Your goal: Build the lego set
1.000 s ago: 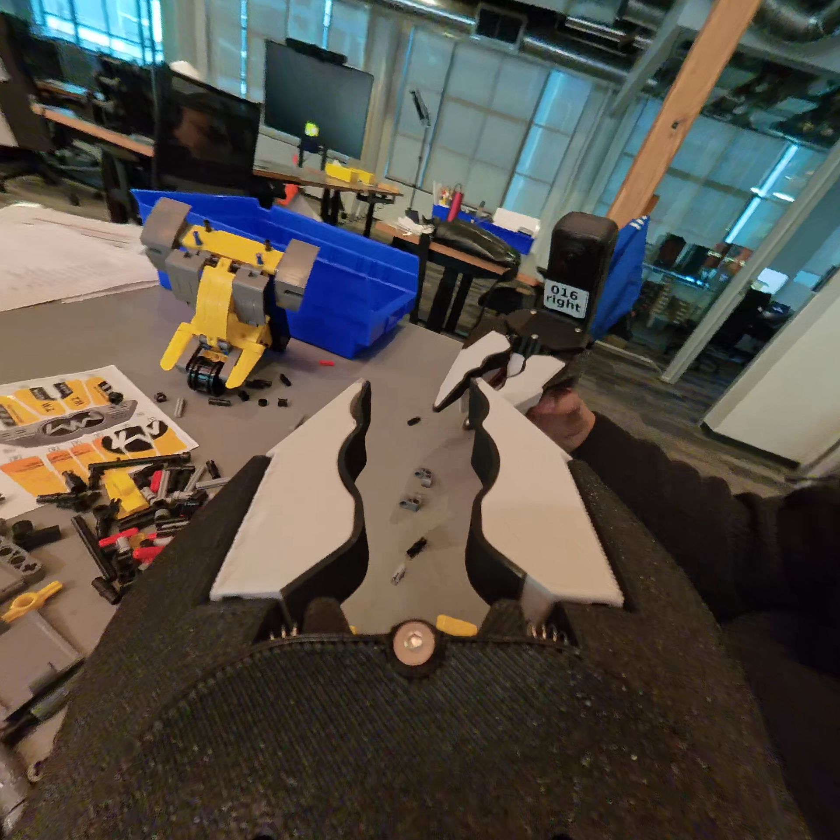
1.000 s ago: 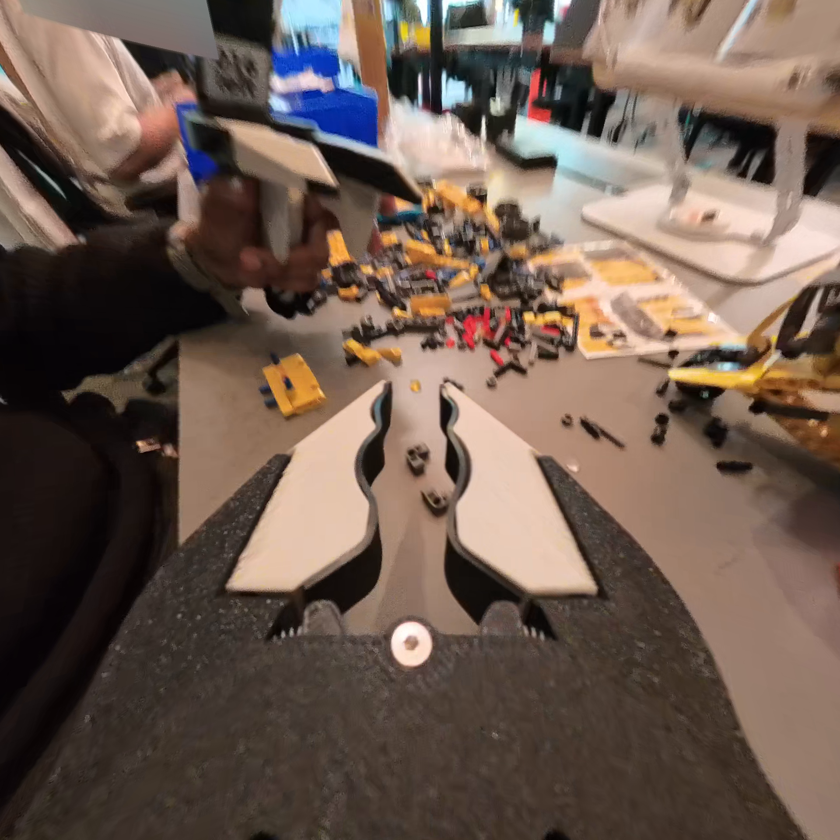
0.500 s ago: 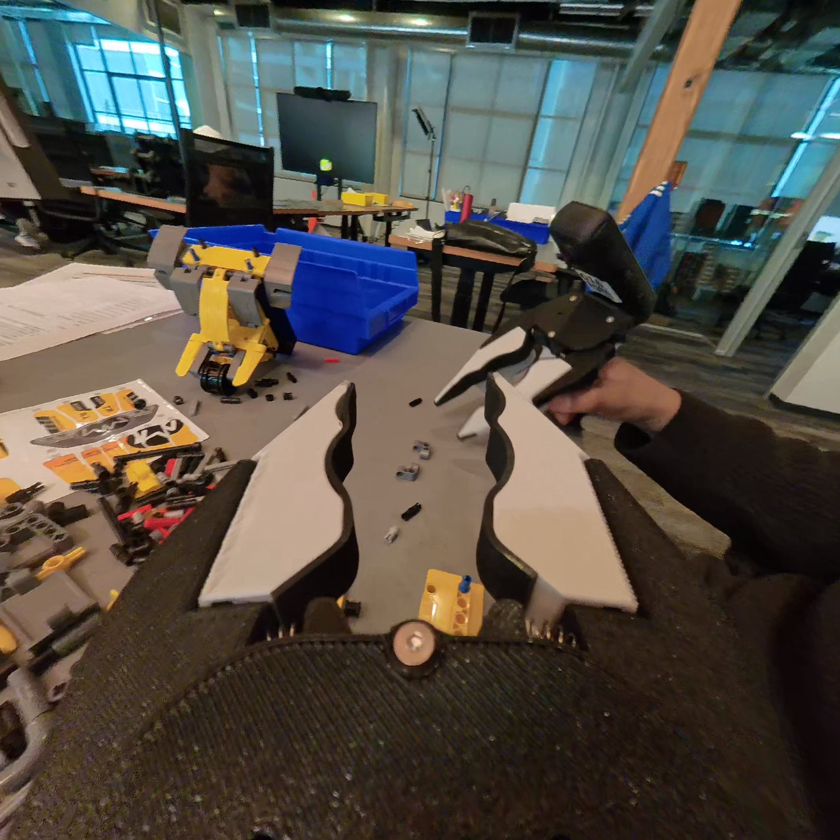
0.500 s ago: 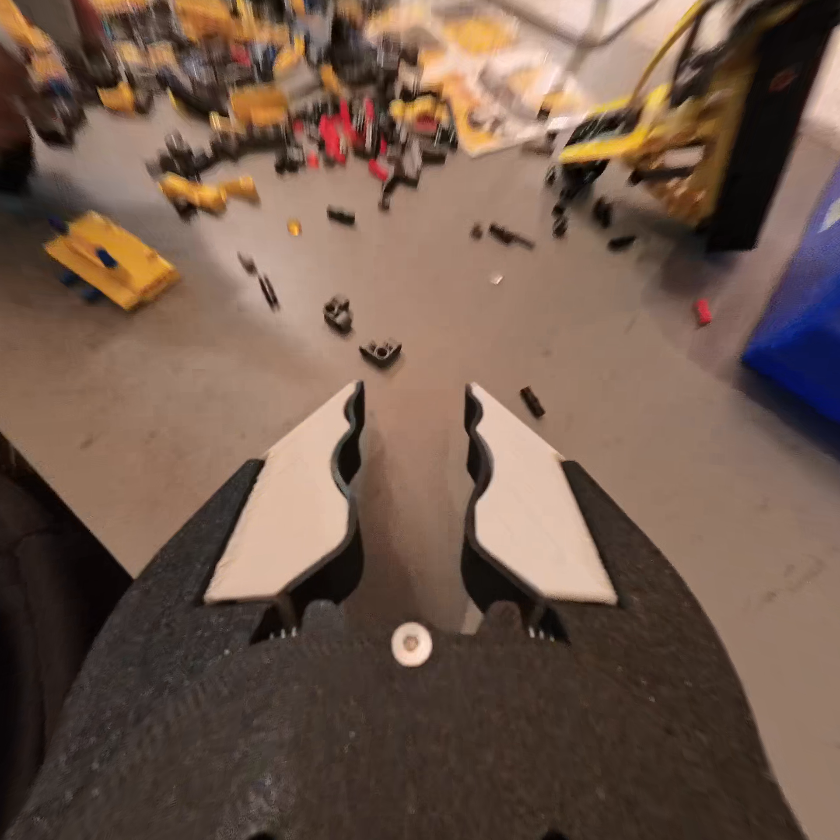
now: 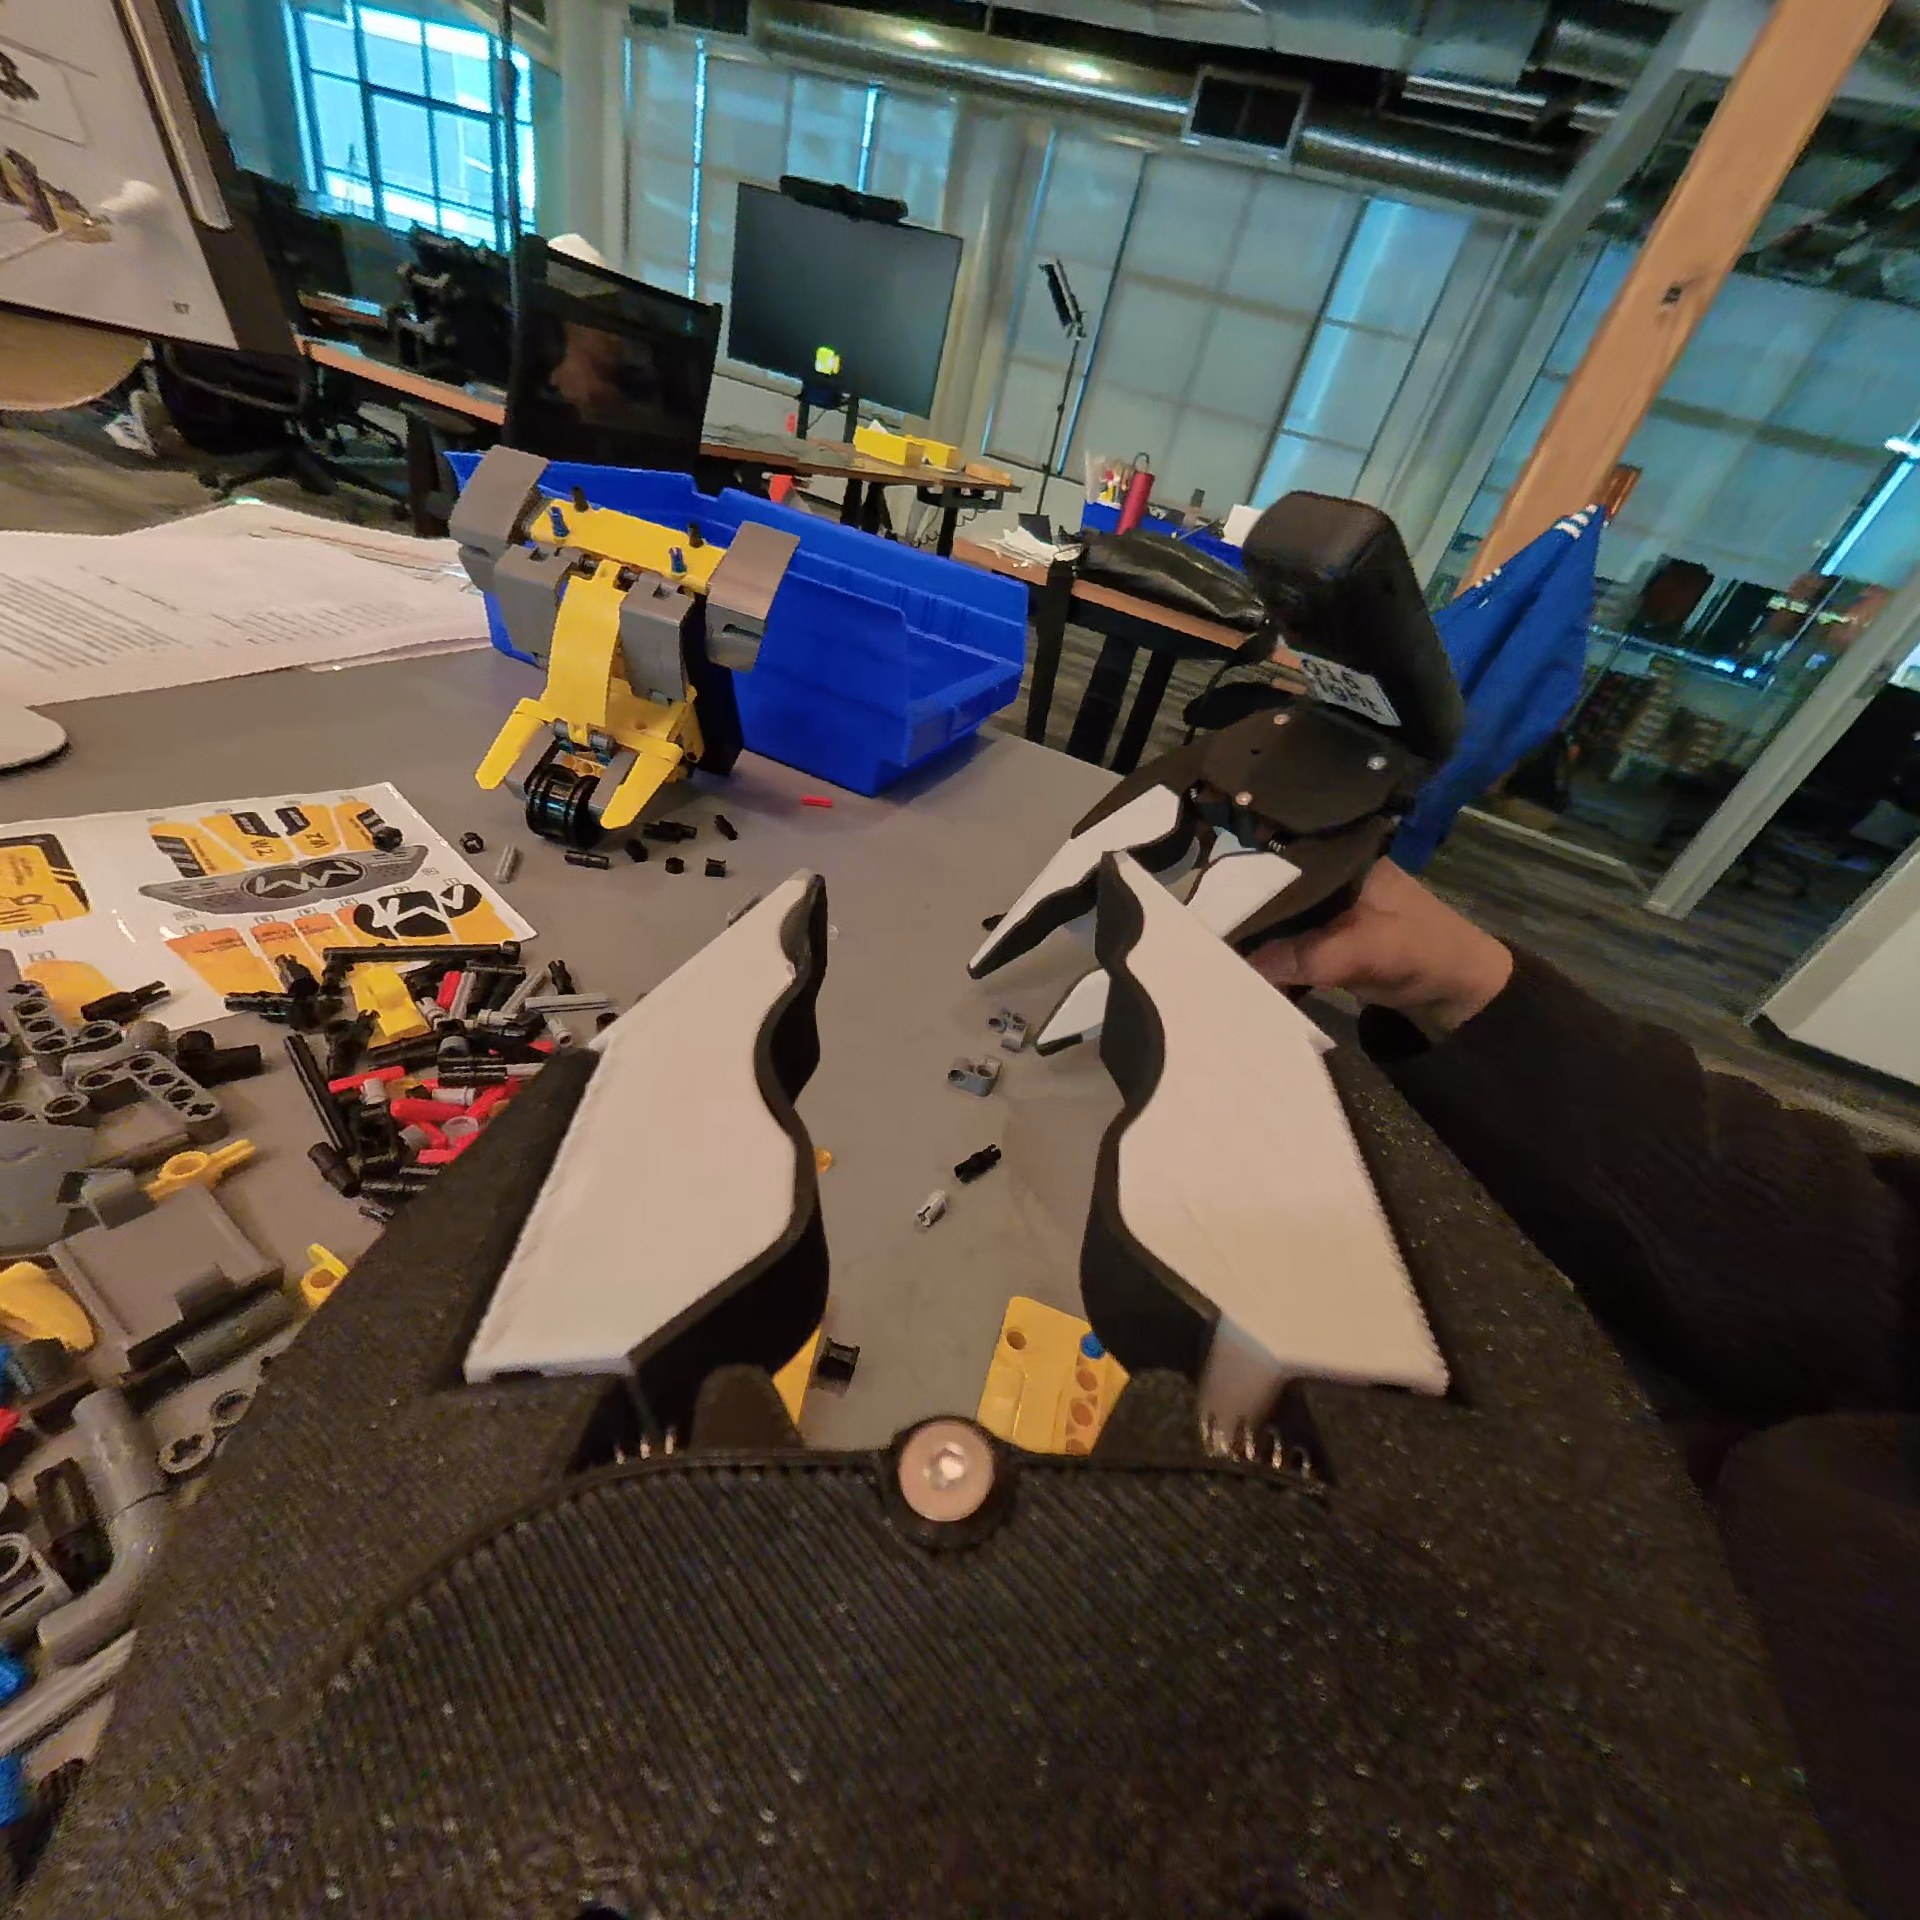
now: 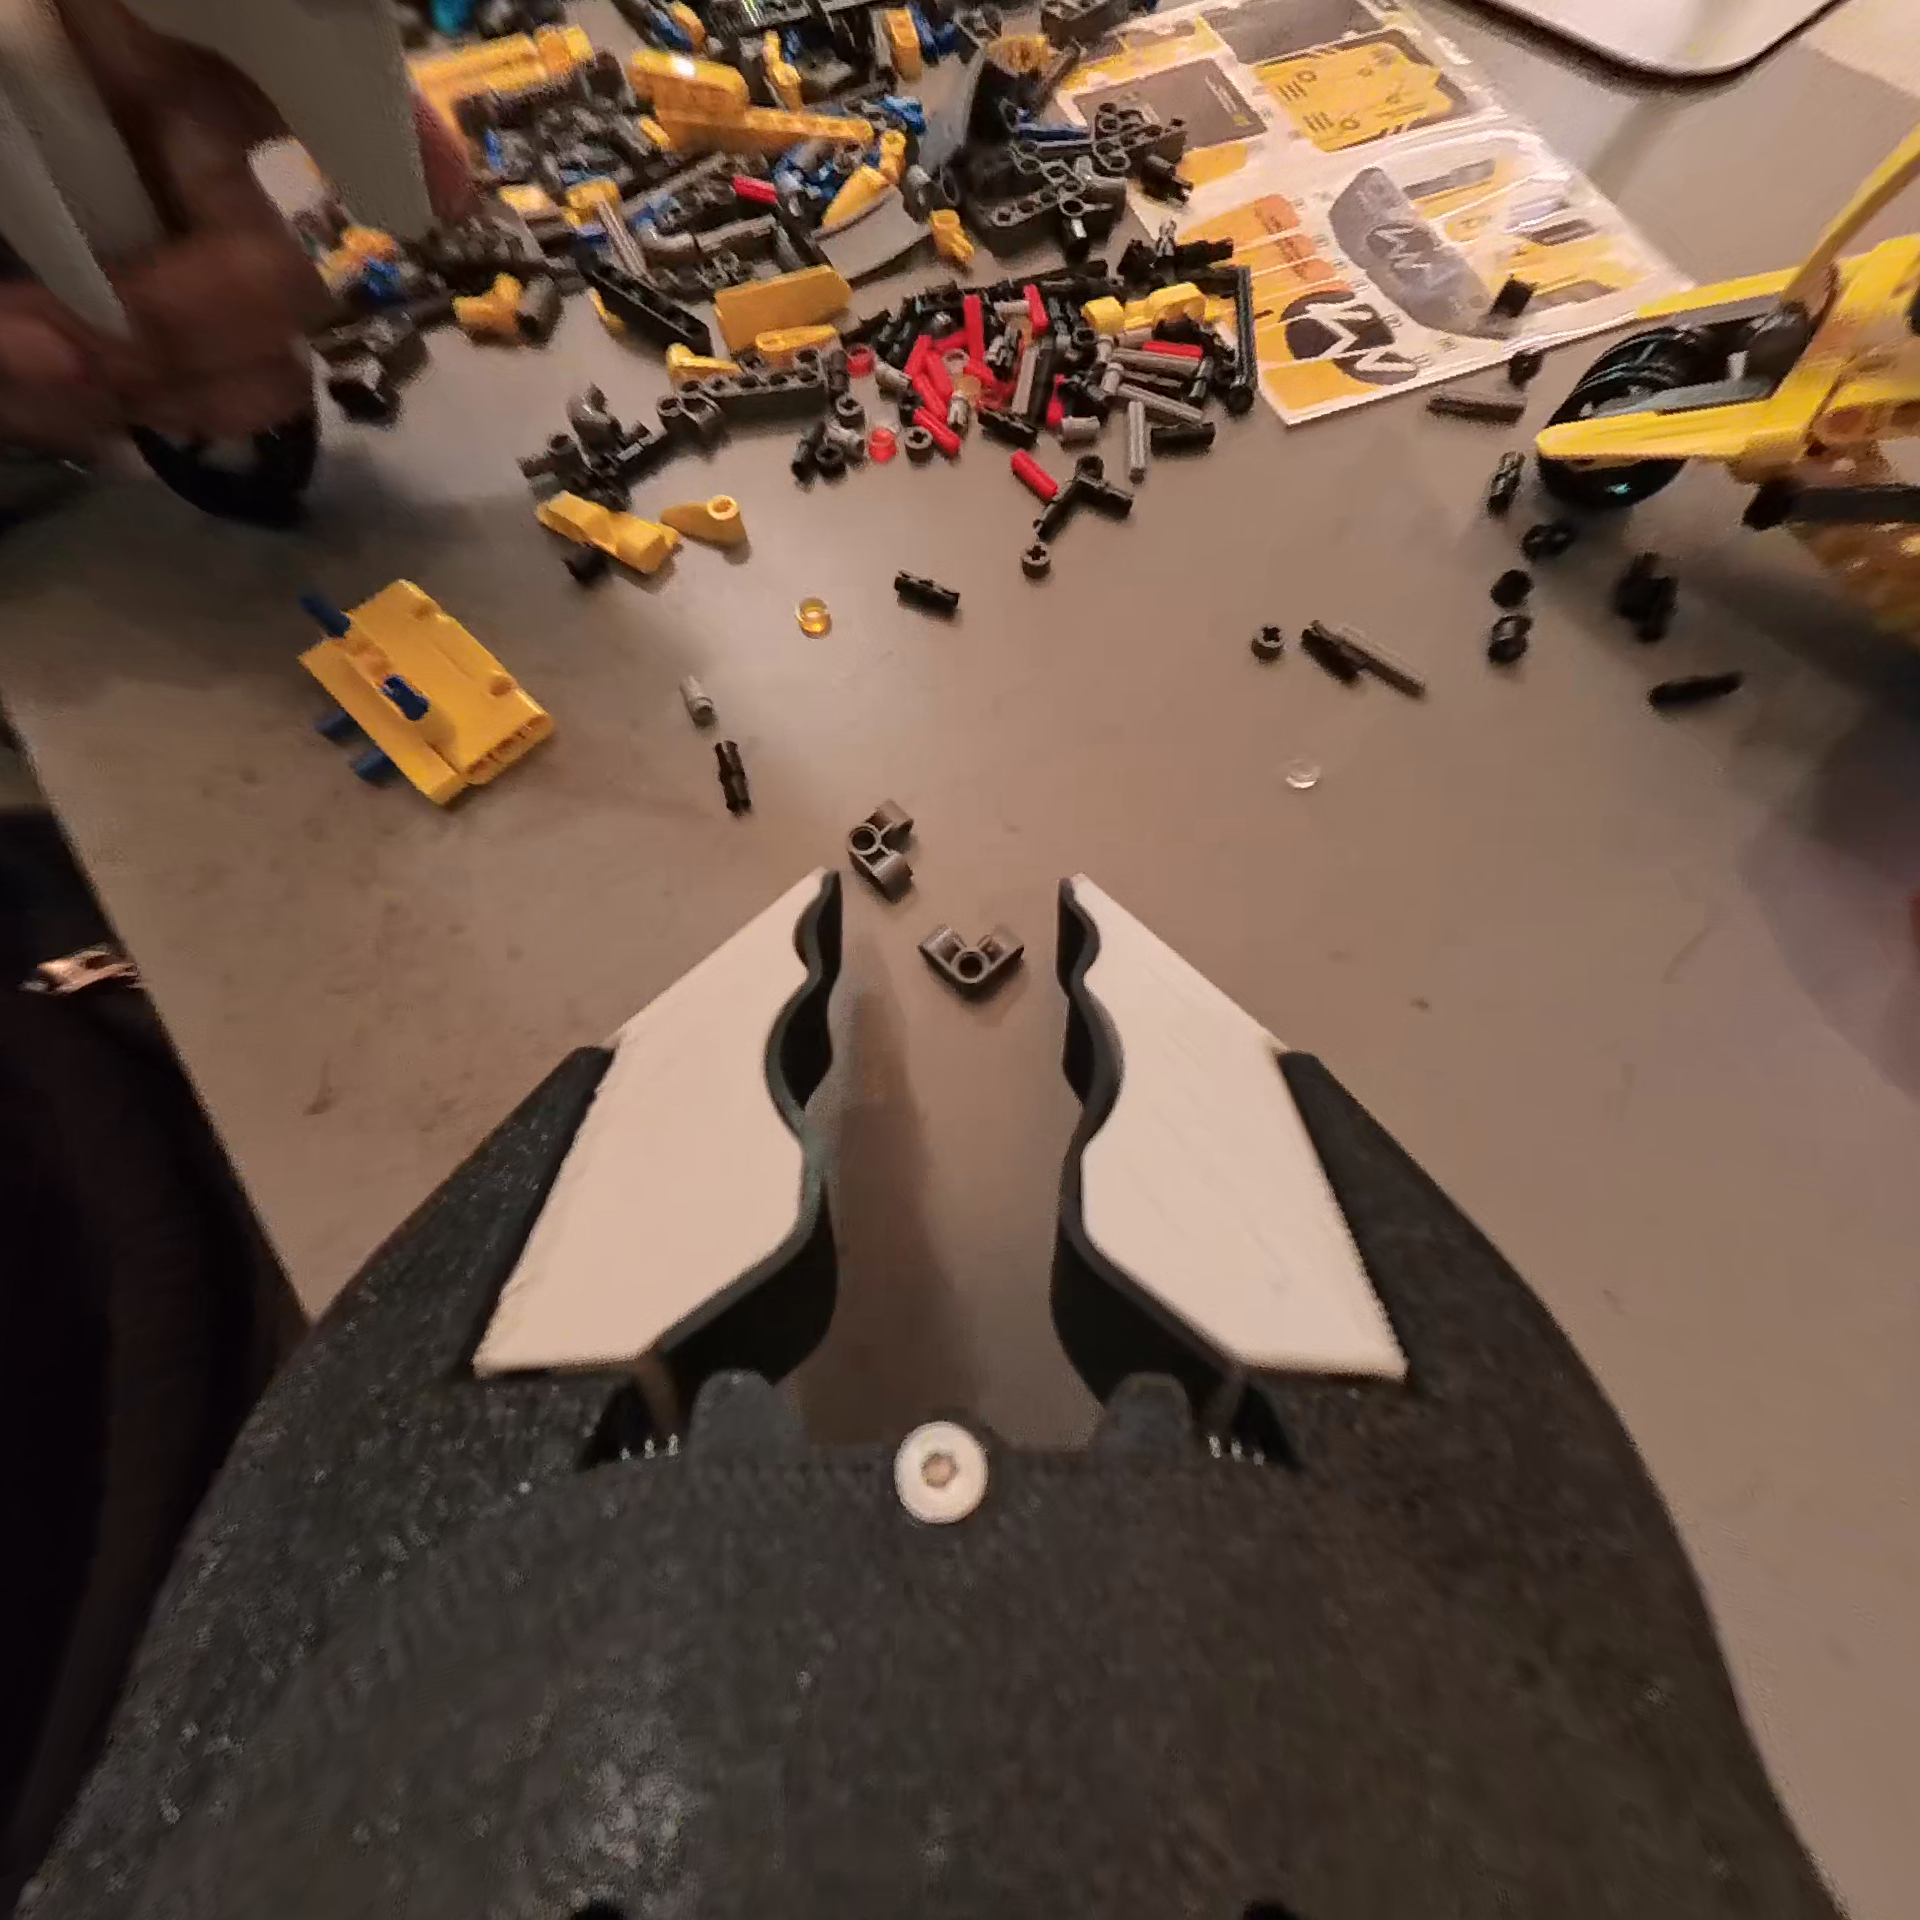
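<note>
My right gripper (image 6: pixel 948 888) is open and empty, low over the grey table. A small dark grey L-shaped connector (image 6: pixel 971 958) lies between its fingertips. A second grey connector (image 6: pixel 881 836) lies just ahead of the left fingertip. My left gripper (image 5: pixel 964 894) is open and empty above the table. Both connectors (image 5: pixel 977 1075) and the right gripper (image 5: pixel 1010 1006) show in the left wrist view. A yellow panel with blue pins (image 6: pixel 426 691) lies to the left. It also shows under the left gripper (image 5: pixel 1049 1377). The partly built yellow and grey model (image 5: pixel 613 644) stands farther back.
A pile of loose black, red, yellow and grey parts (image 6: pixel 987 353) lies beyond the connectors, beside a sticker sheet (image 6: pixel 1382 208). Small black pins (image 6: pixel 1351 655) are scattered to the right. A blue bin (image 5: pixel 862 665) stands behind the model. The table edge runs along the left. Some 15 centimeters of space lies between my two pairs of fingers.
My right gripper has tilted down toward the table, opened wider and come around the grey connector. My left gripper has opened wider and drawn back, so the yellow panel now shows beneath it.
</note>
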The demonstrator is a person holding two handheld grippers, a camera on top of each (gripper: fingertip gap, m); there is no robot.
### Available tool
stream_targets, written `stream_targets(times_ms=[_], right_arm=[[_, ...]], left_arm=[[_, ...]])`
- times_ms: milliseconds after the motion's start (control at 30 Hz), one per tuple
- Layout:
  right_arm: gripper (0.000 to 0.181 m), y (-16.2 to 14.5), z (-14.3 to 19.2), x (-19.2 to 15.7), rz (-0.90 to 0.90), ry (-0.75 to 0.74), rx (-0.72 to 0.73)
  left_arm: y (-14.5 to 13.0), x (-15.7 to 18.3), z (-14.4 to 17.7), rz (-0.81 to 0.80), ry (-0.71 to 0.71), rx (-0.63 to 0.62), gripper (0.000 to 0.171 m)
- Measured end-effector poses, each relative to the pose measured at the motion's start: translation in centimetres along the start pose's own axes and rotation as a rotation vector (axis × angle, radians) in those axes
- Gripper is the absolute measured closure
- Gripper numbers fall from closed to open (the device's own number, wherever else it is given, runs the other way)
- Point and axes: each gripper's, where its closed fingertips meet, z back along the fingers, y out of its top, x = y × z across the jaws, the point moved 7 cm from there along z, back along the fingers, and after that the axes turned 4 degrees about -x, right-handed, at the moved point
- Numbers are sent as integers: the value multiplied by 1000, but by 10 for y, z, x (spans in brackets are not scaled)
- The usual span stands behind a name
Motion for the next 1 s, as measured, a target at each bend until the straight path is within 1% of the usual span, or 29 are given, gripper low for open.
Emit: stream_targets(times_ms=[67, 133, 200, 300, 367, 667, 767, 867, 1000], right_arm=[[141, 0, 3, 2, -42, 61, 23], [144, 1, 6, 1, -35, 68, 47], [147, -1, 7, 0, -8, 15, 38], [146, -9, 0, 0, 35, -66, -71], [148, -10, -2, -2, 64, -75, -85], [154, -10, -2, -5, 85, -61, -90], [159, -10, -3, -5, 75, -44, -93], [160, -10, -2, 0, 38, -43, -94], [160, -15, 4, 8, 4, 30, -90]], left_arm=[[0, 1, 1, -17, 6, 5, 126], [0, 3, 0, -37, 3, 1, 127], [-1, 6, -1, -49, -7, -6, 127], [-1, 6, -1, -49, -7, -2, 127], [0, 5, 0, -39, -3, 4, 127], [-1, 3, -2, -22, -10, -12, 127], [-1, 4, -3, -27, -15, -20, 127], [-1, 5, -3, -32, -15, -14, 127], [0, 4, 0, -12, -19, 0, 127]])
